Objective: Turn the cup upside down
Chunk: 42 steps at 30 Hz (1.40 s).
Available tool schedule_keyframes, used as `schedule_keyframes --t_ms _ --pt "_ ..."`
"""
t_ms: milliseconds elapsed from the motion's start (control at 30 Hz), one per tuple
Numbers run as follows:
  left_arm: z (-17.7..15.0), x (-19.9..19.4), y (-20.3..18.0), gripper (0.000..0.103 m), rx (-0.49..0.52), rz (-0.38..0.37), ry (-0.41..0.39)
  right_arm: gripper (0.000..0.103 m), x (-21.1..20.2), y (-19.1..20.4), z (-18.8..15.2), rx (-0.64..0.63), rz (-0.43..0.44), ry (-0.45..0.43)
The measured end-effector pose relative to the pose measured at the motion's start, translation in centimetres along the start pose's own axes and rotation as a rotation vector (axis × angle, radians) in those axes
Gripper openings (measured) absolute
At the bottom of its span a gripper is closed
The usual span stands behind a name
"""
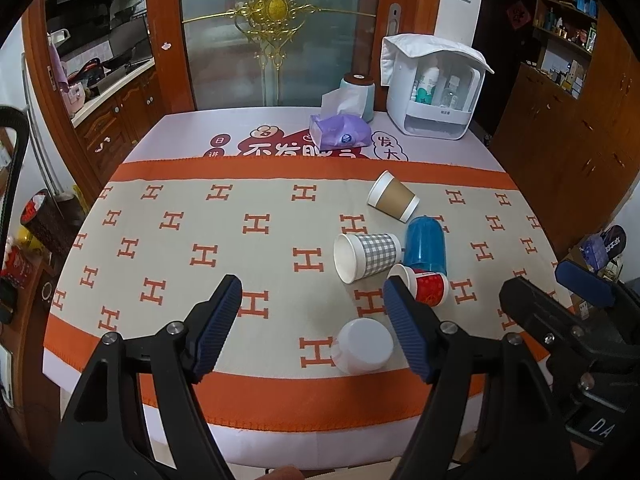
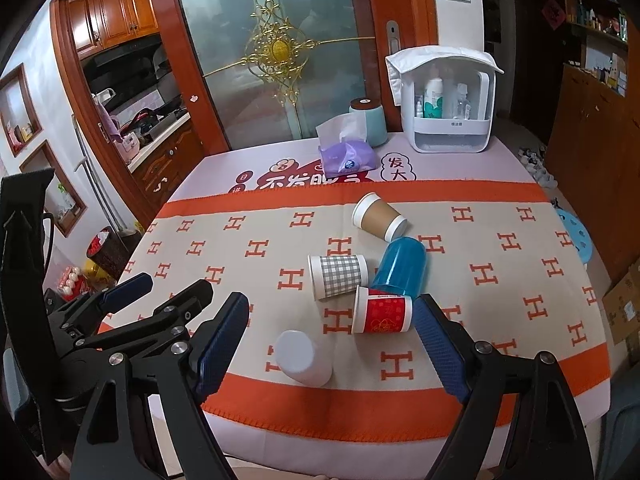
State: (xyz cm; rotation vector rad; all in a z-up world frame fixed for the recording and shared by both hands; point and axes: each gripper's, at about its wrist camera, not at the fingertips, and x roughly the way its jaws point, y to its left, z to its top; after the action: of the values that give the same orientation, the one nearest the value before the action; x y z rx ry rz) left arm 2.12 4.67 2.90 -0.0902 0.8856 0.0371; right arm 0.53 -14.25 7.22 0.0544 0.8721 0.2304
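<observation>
At the far end of the table I see a purple soft tissue pack (image 1: 340, 133) just in front of a teal cylindrical canister with a brown lid (image 1: 359, 94), and beside them a white plastic storage box holding bottles (image 1: 434, 94), draped with a white cloth (image 1: 424, 46).

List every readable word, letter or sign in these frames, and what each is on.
"H", repeated in orange: blanket.
"发大": white bubble on the table mat.
"日": small bubble on the mat, left of the red banner.
"DA", cut off: right gripper body.
Unreadable: red banner characters half hidden; red cup, tissue pack and white dispenser labels too small.
</observation>
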Motion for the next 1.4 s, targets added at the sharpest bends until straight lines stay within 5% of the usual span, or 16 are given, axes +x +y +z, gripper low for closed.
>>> schedule_keyframes --t_ms 1400 --pt "-1.9 -0.1 0.7 0.072 -0.01 0.014 0.041 0.085 1.1 0.4 -2.6 0.021 0.024 0.028"
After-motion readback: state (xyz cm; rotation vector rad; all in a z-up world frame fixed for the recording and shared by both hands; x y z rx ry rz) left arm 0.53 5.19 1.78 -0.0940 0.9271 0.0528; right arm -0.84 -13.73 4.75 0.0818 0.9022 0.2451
